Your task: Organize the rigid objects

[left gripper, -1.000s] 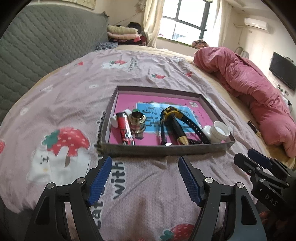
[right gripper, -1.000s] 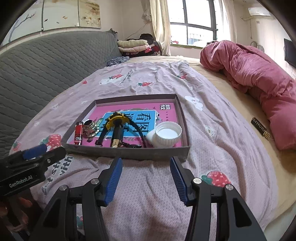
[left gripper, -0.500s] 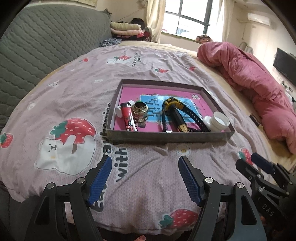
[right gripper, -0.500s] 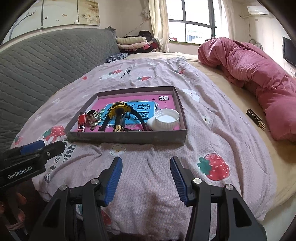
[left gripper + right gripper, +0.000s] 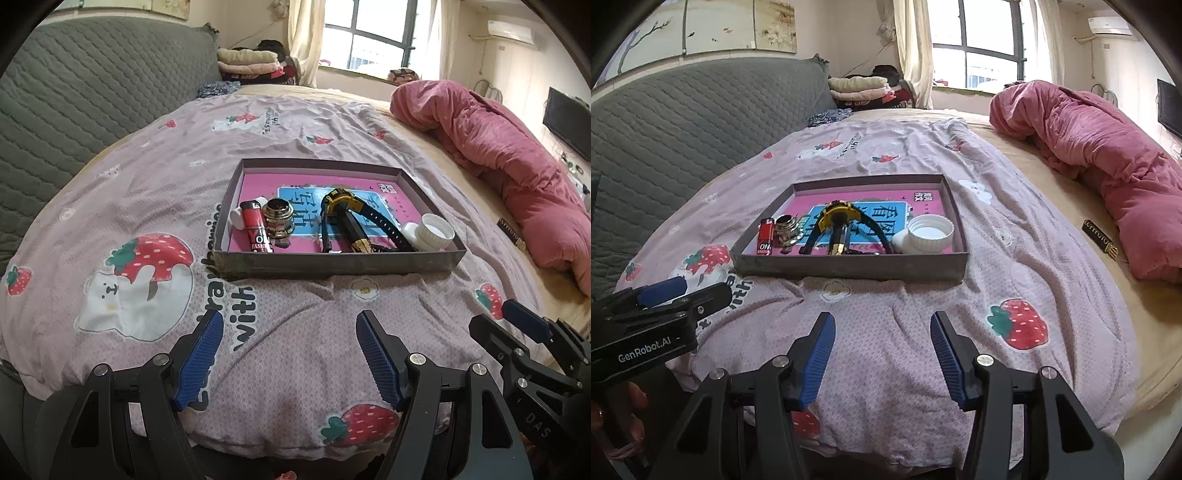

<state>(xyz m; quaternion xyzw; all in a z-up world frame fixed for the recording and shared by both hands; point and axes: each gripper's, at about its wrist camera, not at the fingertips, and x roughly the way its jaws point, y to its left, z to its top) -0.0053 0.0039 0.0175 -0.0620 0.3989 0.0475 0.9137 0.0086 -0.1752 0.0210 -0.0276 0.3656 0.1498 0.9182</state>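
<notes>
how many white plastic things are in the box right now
2. A wide white lid lies in the near right corner of the box. A small white cap sits at the left wall, partly behind the red lighter. More may be hidden under the watch.

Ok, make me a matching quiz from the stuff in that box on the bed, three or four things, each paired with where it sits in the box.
Things:
1. red lighter
2. white cap
3. yellow and black watch
4. brass fitting

Places in the box:
A. right corner at the near wall
B. middle, over the blue label
C. far left
D. just right of the lighter

Pairs: 1-C, 2-A, 3-B, 4-D
</notes>
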